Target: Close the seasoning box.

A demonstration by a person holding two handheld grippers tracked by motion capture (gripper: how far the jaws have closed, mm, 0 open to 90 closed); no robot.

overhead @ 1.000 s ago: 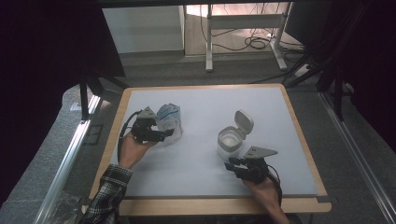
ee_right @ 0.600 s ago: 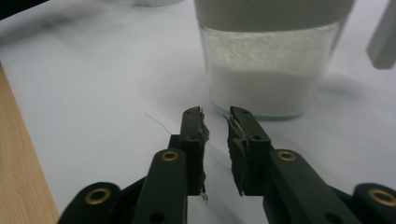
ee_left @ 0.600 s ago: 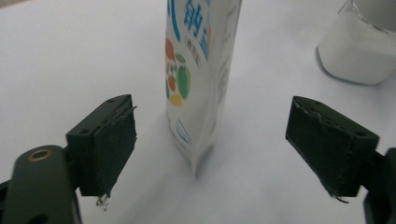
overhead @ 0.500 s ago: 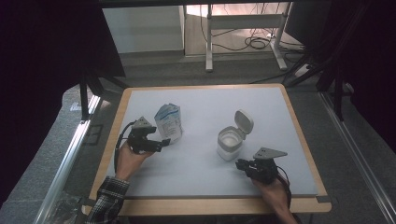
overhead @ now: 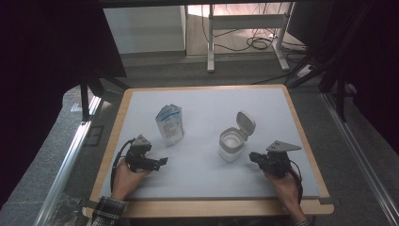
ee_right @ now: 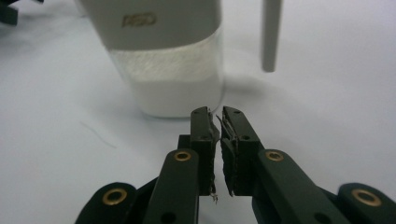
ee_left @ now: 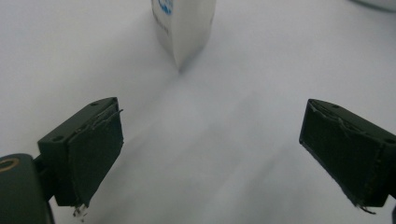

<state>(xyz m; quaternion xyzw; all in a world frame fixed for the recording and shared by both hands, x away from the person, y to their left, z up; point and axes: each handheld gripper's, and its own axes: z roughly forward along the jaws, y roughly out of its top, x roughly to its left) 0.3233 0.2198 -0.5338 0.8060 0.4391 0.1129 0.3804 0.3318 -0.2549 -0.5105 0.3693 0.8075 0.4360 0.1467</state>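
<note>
A white jar (overhead: 231, 144) with its flip lid (overhead: 245, 125) open stands on the table (overhead: 207, 113), right of the middle. A pouch (overhead: 170, 124) stands upright to the left of the jar, apart from it. The right gripper (overhead: 254, 157) is just beside the jar, on its right, jaws together and empty. The left gripper (overhead: 162, 162) is left of the jar and near the pouch, jaws wide apart, holding nothing.

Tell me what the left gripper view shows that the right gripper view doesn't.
Left gripper view: the lower corner of a white pouch with blue print, beyond wide-open jaws of the left gripper.

Right gripper view: a clear canister holding white powder, its flip lid hanging open, beyond the shut right gripper.

Both: the plain white tabletop and black jaws.
</note>
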